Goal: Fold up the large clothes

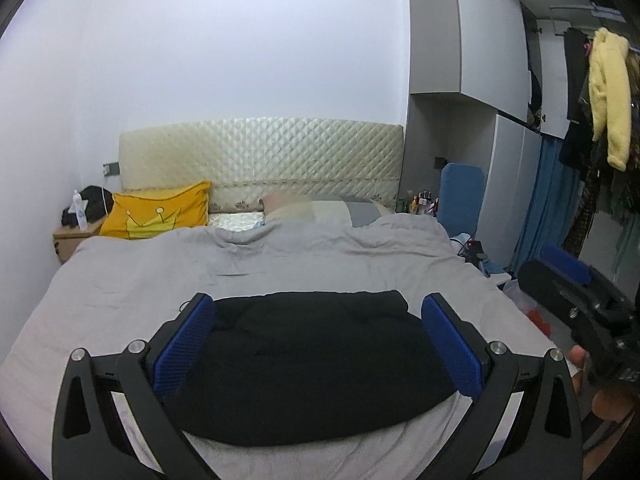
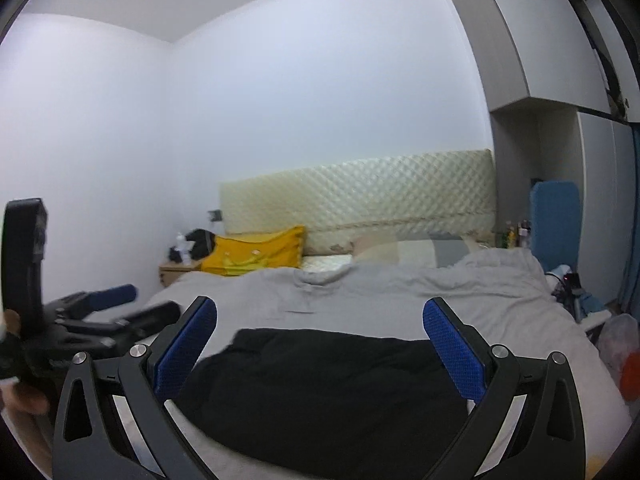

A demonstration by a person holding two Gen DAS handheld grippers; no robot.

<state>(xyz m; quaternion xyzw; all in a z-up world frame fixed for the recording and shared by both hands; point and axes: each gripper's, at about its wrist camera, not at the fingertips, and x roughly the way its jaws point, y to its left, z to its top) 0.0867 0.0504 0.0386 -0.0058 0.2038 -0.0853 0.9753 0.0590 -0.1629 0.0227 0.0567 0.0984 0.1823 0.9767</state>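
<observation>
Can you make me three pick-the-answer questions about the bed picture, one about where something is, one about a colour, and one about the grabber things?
1. Where does the black garment lie?
A. On the grey bed cover
B. On the bedside table
C. Hung by the wardrobe

2. What colour is the pillow with the crown?
A. Blue
B. Yellow
C. Grey

3. How do the jaws of the left gripper and right gripper stand?
A. Both shut on cloth
B. One open, one shut
C. Both open, holding nothing

Answers:
1 A, the garment rests flat on the cover near the foot of the bed.
2 B, it is yellow and leans by the headboard.
3 C, each wrist view shows a wide gap between the blue pads, with nothing pinched.
</observation>
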